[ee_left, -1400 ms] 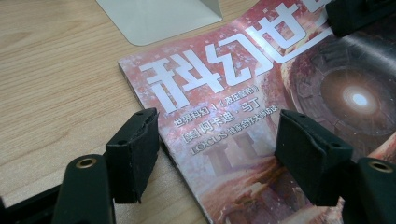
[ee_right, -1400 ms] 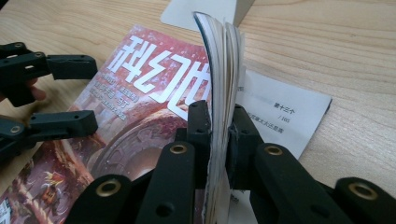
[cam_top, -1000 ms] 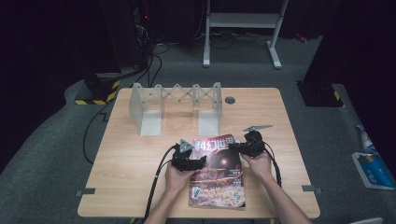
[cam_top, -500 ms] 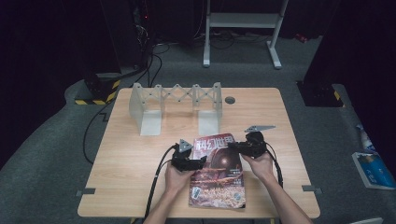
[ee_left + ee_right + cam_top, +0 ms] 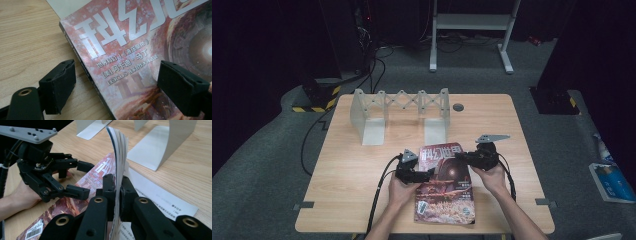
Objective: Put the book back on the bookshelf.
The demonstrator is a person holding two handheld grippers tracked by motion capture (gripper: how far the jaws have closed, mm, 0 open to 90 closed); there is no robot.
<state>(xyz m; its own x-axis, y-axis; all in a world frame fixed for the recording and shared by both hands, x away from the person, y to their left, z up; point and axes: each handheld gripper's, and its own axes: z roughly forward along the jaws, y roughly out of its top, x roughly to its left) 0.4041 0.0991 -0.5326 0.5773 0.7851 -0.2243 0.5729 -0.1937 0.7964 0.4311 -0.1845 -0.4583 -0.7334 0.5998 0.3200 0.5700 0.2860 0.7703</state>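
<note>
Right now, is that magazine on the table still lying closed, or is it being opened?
Being opened. The right gripper is shut on the edge of the magazine and a sheaf of pages stands up off the table.
</note>
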